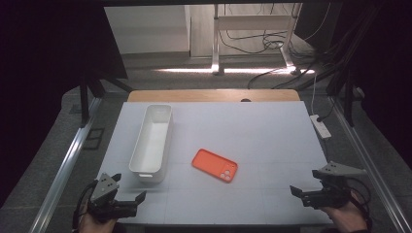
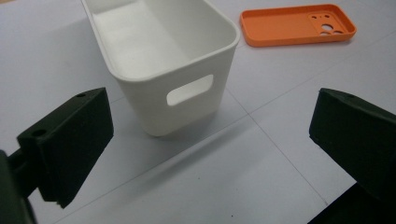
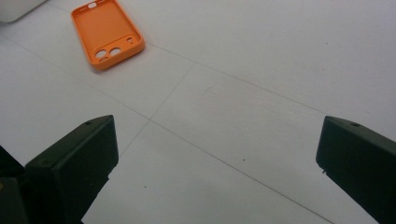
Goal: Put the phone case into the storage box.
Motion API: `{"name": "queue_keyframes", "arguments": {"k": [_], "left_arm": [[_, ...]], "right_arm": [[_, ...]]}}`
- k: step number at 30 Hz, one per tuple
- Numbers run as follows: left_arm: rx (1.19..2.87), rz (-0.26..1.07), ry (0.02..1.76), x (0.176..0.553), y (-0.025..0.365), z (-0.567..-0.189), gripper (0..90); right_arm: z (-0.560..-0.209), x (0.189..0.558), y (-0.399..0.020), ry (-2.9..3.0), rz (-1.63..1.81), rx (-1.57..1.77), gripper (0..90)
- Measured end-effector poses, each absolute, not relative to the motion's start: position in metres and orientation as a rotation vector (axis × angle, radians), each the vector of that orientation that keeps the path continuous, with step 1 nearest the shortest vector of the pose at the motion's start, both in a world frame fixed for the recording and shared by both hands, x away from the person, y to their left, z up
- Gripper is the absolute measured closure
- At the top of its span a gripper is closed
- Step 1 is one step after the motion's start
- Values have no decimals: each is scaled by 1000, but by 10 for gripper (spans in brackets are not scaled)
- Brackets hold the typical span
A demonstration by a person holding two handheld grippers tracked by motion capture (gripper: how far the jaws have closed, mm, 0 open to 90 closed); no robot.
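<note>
Left gripper: my one black two-jaw left gripper point(image 1: 127, 192) sits at the near left corner of the white table point(image 1: 272, 136); its jaws stand wide apart with nothing between them.
Right gripper: my one black two-jaw right gripper point(image 1: 305, 181) sits at the near right corner of the table, jaws equally wide and holding nothing.
Hands: two, one on each gripper, at the table's near edge.
Bin: one long white plastic bin point(image 1: 152, 141) with a cut-out handle slot in its near end, open top, nothing inside that I can see; it lies along the left side of the table, its near end just beyond my left gripper.
Phone case: one orange flat plastic phone case point(image 1: 214, 165) with camera cut-outs, lying inner side up around the table's middle, just right of the bin and apart from it, well away from both grippers.
Grey plates: two, one three-cornered plate atop each gripper.
Power strip: one white power strip point(image 1: 320, 125) off the table's right edge.
</note>
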State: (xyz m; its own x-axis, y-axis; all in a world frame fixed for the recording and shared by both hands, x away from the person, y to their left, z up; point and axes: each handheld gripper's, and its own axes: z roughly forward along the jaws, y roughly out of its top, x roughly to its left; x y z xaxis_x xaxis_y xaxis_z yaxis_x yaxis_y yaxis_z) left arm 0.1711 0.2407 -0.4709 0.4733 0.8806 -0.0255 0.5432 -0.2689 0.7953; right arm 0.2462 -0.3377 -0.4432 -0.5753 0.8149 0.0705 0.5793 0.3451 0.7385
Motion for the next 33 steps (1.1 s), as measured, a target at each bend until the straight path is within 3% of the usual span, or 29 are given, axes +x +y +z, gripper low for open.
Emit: {"name": "queue_keyframes", "arguments": {"k": [33], "left_arm": [[1968,559,1173,172,239,-471,10]], "right_arm": [[-441,274,-298,2409,1103,1146,0]]}}
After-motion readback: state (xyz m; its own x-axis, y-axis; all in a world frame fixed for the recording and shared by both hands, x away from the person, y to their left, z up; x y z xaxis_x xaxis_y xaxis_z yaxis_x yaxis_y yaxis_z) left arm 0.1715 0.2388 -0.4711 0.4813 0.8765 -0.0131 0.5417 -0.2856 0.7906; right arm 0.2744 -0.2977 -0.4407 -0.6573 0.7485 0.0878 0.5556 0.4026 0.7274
